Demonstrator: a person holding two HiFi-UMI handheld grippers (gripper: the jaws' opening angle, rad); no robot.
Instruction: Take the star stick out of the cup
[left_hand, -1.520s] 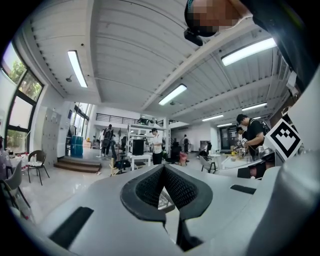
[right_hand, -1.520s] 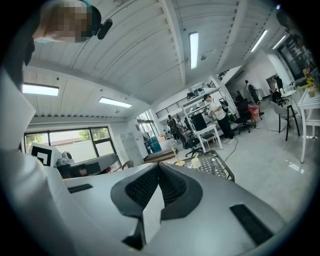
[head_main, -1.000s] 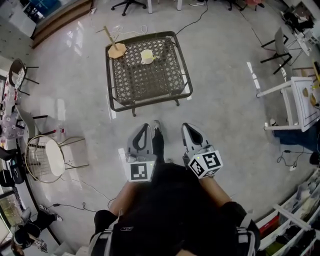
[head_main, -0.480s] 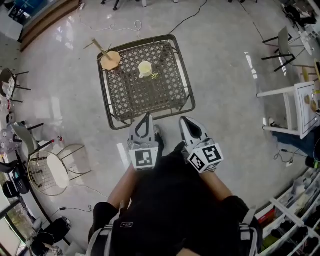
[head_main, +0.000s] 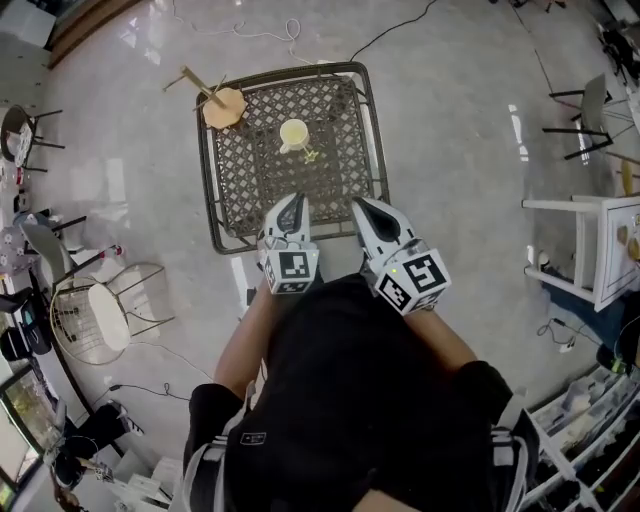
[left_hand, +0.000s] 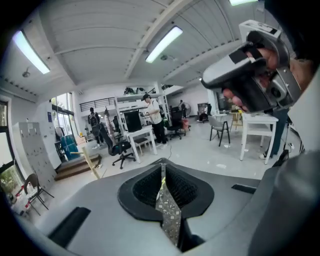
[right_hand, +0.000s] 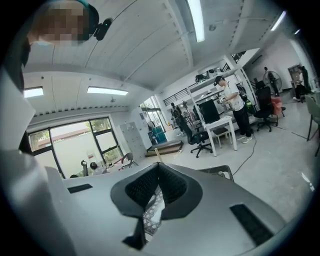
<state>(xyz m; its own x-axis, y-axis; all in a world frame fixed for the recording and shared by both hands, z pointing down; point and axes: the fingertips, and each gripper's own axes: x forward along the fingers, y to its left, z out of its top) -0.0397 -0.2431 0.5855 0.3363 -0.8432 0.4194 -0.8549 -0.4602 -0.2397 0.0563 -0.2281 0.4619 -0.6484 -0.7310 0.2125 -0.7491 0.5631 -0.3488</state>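
Metal mesh table (head_main: 258, 190) bearing a pale cup (head_main: 294, 133), star stick (head_main: 310, 155) just beside it. At the table's near edge: left gripper (head_main: 292, 200) empty, jaws just beginning to part; right gripper (head_main: 360, 204) empty, jaws pressed together.

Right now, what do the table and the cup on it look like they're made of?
Table: probably metal with a dark, matte finish, judging by its thin tubular rim and open lattice top. Cup: pale cream and smooth, so plastic or glazed ceramic; it is too small here to tell which.
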